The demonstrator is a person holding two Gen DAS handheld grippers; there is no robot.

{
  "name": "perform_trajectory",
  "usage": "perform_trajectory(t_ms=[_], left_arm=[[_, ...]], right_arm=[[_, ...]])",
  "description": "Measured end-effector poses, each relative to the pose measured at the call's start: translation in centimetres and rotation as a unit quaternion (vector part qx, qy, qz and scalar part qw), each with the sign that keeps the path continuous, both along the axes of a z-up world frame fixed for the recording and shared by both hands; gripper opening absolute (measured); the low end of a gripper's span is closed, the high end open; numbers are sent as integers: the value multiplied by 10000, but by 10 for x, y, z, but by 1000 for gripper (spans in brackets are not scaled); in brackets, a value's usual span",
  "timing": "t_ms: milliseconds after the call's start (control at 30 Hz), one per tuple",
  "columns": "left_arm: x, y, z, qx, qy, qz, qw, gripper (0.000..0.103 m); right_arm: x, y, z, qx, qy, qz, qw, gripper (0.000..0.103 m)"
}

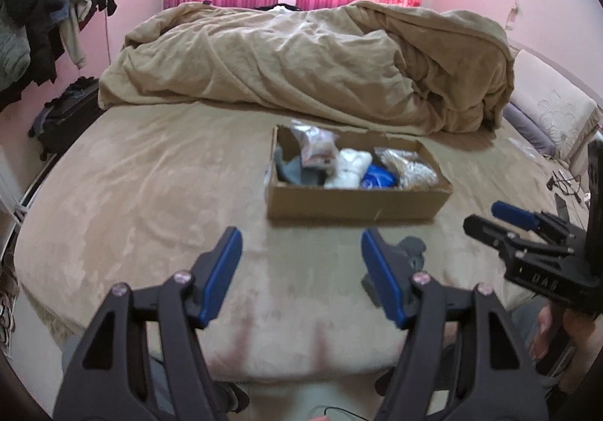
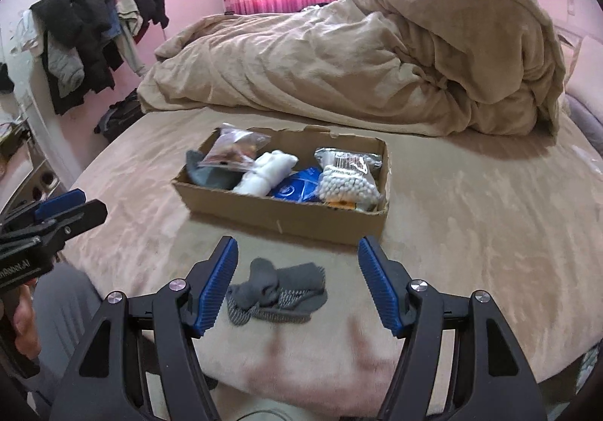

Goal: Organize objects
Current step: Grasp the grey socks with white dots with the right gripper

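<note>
Mostly done, by the look of it: cardboard box (image 2: 286, 217) sitting mid-bed on the tan bed cover (image 2: 471, 232), already loaded with a grey garment at the left end, a clear packet of mixed bits (image 2: 235, 150) on top of it, a white rolled cloth (image 2: 265, 172), a blue pouch (image 2: 297, 189) and a bag of white beads (image 2: 348, 182) at the right end. Left outside: only a grey sock bundle (image 2: 277, 291), lying on the cover just in front of the box and apart from it. Right gripper (image 2: 297, 281) spread wide and empty, poised low above that bundle, neither pad touching it. Left gripper (image 1: 301, 274) likewise splayed open, holding nothing, hovering over bare cover to the left of the sock bundle (image 1: 412, 251), which peeks out blurred behind its right finger; possibly a pair of socks, too soft to say. Remaining, judging from this: closing on the bundle, lifting it and dropping it into the box. Crumpled duvet (image 2: 377, 67) piled behind, untouched by either tool.
</note>
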State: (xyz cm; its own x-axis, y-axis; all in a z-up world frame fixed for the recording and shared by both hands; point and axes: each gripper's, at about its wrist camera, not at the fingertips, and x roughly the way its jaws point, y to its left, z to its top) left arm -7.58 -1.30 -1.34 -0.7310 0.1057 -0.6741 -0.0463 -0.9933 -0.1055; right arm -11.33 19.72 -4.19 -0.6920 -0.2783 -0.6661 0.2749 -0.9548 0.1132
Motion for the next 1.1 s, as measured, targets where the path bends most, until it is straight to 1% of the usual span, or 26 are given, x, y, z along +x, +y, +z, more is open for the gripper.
perform_trajectory(t_ms=[67, 200, 367, 567, 700, 833, 1000, 1100], left_arm=[[8, 0, -9, 2, -67, 29, 10000, 67], [13, -1, -29, 62, -302, 76, 9995, 67], [12, 6, -47, 46, -367, -7, 9993, 67], [2, 8, -73, -168, -511, -19, 9986, 67], [-4, 1, -88, -233, -589, 43, 9980, 67], [-10, -3, -101, -205, -725, 73, 9971, 67], [-13, -4, -113, -161, -863, 33, 9961, 67], [-15, -4, -117, -124, -856, 11, 9963, 67]], right_arm=[[6, 1, -2, 2, -38, -21, 10000, 70], [15, 2, -13, 20, -151, -64, 9999, 70], [15, 0, -33, 77, -338, -50, 9994, 70], [11, -4, -47, 190, -400, -27, 9990, 70], [3, -14, -63, 202, -524, 129, 9983, 70], [-9, -22, -77, 268, -644, 227, 9973, 70], [-31, -28, -91, 499, -703, 293, 9958, 70], [-43, -28, -97, 388, -769, 378, 9956, 70]])
